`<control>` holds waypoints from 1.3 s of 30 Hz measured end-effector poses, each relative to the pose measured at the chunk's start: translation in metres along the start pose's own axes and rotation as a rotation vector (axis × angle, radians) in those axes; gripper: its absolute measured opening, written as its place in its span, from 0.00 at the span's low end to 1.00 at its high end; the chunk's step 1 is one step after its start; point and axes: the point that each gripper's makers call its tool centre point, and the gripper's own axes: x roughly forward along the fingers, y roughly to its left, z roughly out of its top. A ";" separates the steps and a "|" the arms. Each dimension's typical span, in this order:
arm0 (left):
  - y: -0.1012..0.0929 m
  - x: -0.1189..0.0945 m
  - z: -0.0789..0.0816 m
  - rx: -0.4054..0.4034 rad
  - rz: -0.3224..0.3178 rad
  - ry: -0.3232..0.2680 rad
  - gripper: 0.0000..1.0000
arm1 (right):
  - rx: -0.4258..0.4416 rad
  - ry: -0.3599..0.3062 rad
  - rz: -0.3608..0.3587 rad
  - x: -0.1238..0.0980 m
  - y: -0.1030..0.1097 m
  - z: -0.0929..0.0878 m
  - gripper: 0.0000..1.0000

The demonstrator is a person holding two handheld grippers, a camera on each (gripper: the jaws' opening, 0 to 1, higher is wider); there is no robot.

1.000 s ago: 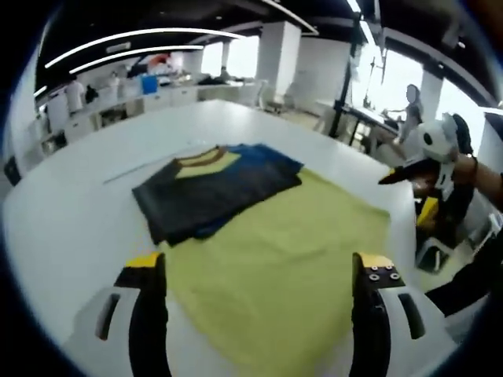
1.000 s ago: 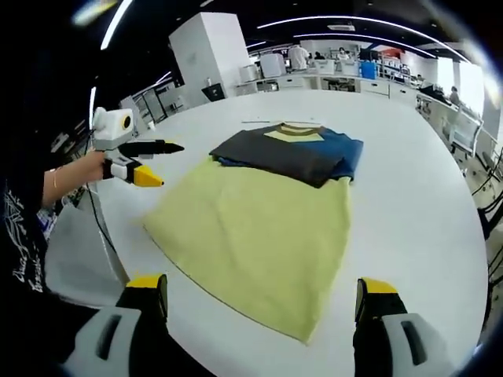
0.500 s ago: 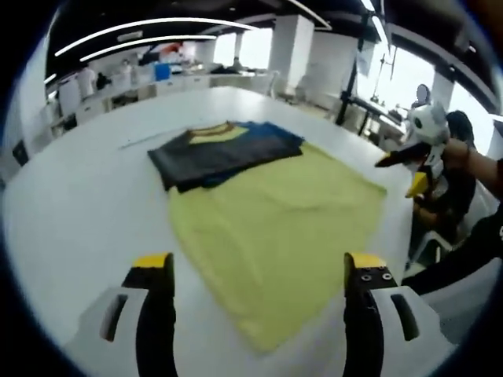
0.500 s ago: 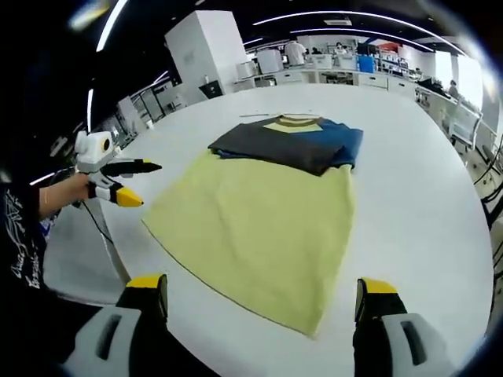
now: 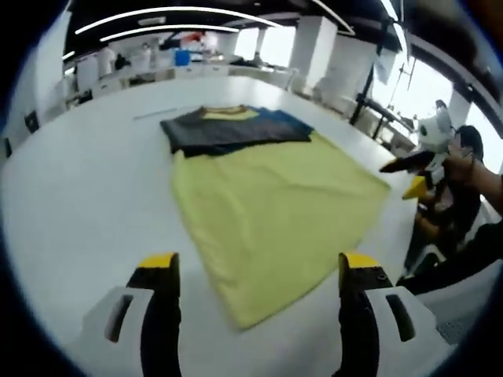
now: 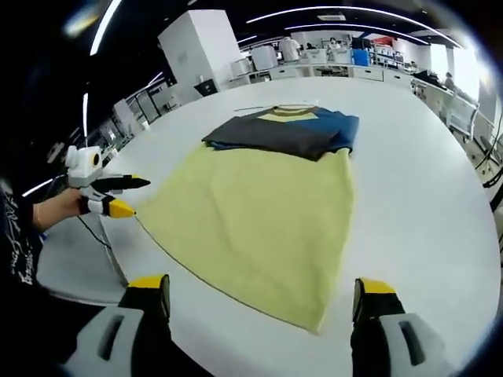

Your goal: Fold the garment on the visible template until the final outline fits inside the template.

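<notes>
Folded garment on the yellow template, both claws clear of it

On the white desk [image 6: 424, 204] the dark folded garment [image 6: 279, 133] lies across the far end of the yellow template [image 6: 259, 220], seemingly inside its outline. The left claw [image 5: 255, 271] and right claw [image 6: 263, 290] are spread, holding nothing, above the desk's near edge

One folded garment [image 5: 232, 130], one yellow template [image 5: 271, 214], one table [image 5: 86, 188], two tools.

Open office hall: dark ceiling with curved light strips [image 5: 169, 11], white pillar [image 6: 198, 49], possibly desks [image 6: 346, 69] behind.
</notes>
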 end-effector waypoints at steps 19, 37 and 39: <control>0.013 -0.008 -0.027 -0.069 0.104 0.040 0.40 | 0.005 -0.008 -0.124 -0.001 -0.035 -0.015 0.54; 0.021 -0.012 -0.037 -0.053 0.157 0.107 0.09 | -0.014 0.001 -0.177 -0.005 -0.047 -0.027 0.11; 0.020 -0.012 -0.038 -0.048 0.154 0.113 0.04 | -0.013 0.001 -0.180 -0.006 -0.048 -0.027 0.07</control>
